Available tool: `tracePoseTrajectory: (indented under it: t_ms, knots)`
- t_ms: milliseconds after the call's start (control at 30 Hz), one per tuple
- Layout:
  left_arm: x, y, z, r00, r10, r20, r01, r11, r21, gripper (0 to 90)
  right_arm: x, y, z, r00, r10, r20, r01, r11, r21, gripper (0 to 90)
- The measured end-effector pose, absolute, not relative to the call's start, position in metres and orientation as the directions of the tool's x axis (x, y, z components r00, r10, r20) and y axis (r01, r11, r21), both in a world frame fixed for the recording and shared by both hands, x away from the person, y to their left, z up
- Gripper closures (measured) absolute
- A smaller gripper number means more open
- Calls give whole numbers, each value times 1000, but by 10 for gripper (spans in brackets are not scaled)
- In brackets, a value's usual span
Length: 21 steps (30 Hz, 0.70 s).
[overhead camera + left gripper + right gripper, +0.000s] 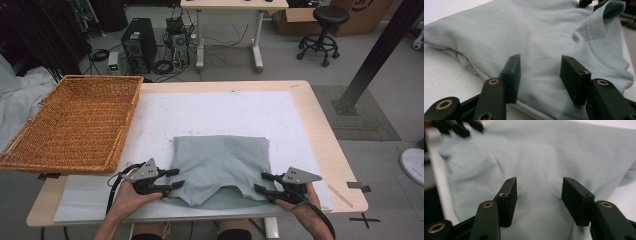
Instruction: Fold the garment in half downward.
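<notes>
High view shows a folded grey shirt (220, 167) lying on the white sheet (240, 112) near the front edge of the counter (320, 130). Left hand-held gripper (176, 178) sits at the shirt's left side, right hand-held gripper (263, 182) at its right; both stand partly apart with cloth beneath, gripping nothing. A wicker basket (75, 122) rests at far left.
</notes>
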<state>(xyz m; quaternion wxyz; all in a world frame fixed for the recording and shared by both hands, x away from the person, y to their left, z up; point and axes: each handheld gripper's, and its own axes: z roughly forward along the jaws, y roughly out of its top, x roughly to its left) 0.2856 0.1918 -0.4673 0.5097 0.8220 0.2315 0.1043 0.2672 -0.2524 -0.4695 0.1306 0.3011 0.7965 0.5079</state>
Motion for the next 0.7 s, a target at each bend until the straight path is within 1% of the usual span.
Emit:
tracePoseTrajectory:
  t_ms: [67, 133, 200, 233, 267, 333, 400, 433, 500, 533, 567, 600, 633, 667, 700]
  knots:
    - [284, 190, -467, 872, 489, -28, 255, -403, 879, 518, 268, -251, -469, -789, 611, 68, 336, 336, 880, 492]
    - [283, 188, -467, 870, 494, -6, 243, -418, 875, 516, 268, -251, -469, -790, 611, 57, 329, 343, 880, 495]
    - [283, 188, -467, 874, 486, -4, 238, -420, 875, 505, 268, -252, -469, -789, 612, 57, 329, 342, 880, 488]
    - [284, 189, -467, 875, 483, -21, 245, -405, 881, 485, 268, -252, -469, -784, 617, 69, 336, 330, 882, 471]
    - [284, 191, -467, 868, 494, -60, 266, -358, 895, 451, 268, -253, -469, -776, 624, 95, 350, 301, 887, 434]
    - [285, 193, -464, 845, 519, -129, 298, -255, 920, 349, 268, -254, -467, -753, 643, 139, 365, 233, 902, 369]
    - [288, 196, -458, 815, 559, -153, 312, -201, 928, 276, 271, -257, -463, -727, 663, 177, 372, 163, 914, 308]
    - [289, 198, -454, 802, 574, -165, 320, -180, 930, 233, 273, -259, -462, -710, 677, 190, 371, 131, 919, 264]
    - [291, 201, -448, 797, 576, -183, 315, -138, 939, 159, 277, -262, -457, -680, 702, 210, 373, 85, 924, 202]
    - [292, 202, -443, 805, 560, -195, 303, -107, 947, 135, 279, -263, -455, -672, 710, 212, 371, 74, 926, 159]
    - [292, 202, -439, 799, 565, -205, 301, -81, 950, 108, 281, -265, -451, -645, 732, 221, 371, 47, 927, 100]
    - [292, 202, -436, 793, 575, -201, 290, -65, 955, 78, 283, -266, -448, -626, 743, 236, 373, 20, 927, 65]
    - [293, 202, -432, 787, 584, -200, 282, -52, 958, 71, 285, -267, -446, -603, 760, 243, 371, -3, 929, 33]
    - [294, 202, -429, 787, 581, -211, 283, -36, 958, 72, 287, -269, -442, -581, 776, 244, 364, -20, 931, 16]
    - [295, 202, -427, 789, 574, -220, 282, -19, 959, 71, 289, -270, -439, -574, 779, 250, 360, -34, 932, 20]
